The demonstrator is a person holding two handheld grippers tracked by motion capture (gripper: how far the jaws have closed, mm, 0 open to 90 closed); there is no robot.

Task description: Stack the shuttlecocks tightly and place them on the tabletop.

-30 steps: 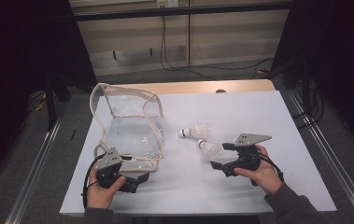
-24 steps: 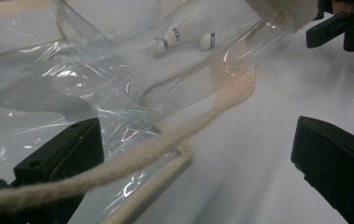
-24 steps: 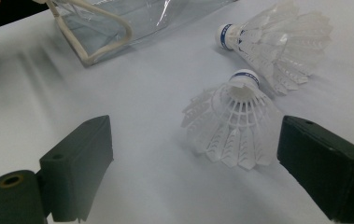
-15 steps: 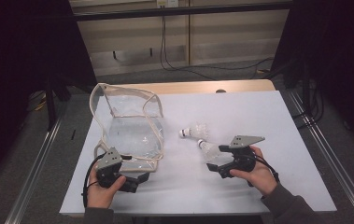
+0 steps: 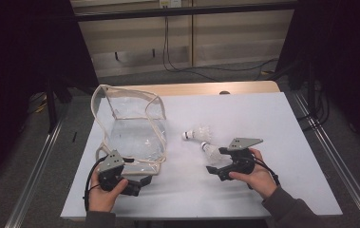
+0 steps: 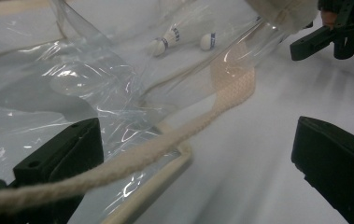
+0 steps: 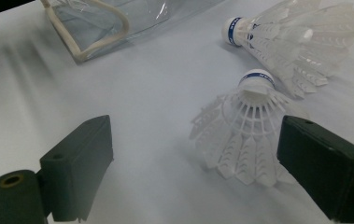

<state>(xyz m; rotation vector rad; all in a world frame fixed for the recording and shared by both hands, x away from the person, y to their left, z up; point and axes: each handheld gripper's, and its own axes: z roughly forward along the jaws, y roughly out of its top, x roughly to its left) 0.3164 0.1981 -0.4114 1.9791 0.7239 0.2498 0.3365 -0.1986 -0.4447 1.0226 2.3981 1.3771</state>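
Across the white tabletop (image 5: 263, 118), lying pale and bare toward its far right corner, with a strip of light wood showing along the far edge, metal rails running down both sides, dark floor beyond, and cables hanging against a panelled wall at the back. Toward the left edge, sprawling: a clear plastic bag (image 5: 132, 128) trimmed in cream piping, its cream cord handle (image 6: 198, 126) trailing over the near rim. Near the middle, lying side by side and just apart: two white shuttlecocks, the farther shuttlecock (image 5: 197, 133) and the nearer shuttlecock (image 5: 210, 150), both with blue-banded cork tips, seen up close in the right gripper view (image 7: 251, 135). At the near left corner, gripping the left gripper (image 5: 137, 185) from behind: the person's left hand (image 5: 104, 194), forearm coming in over the near edge; jaws spread wide, holding nothing, with the bag's near rim and cord lying between them (image 6: 193, 163). Toward the near edge right of centre, wrapping around the right gripper (image 5: 218, 161): the right hand (image 5: 258, 178), wrist angled toward the bag; jaws gaping wide, clamping nothing, straddling the nearer shuttlecock without clearly touching it, skirt toward the camera and cork pointing away.
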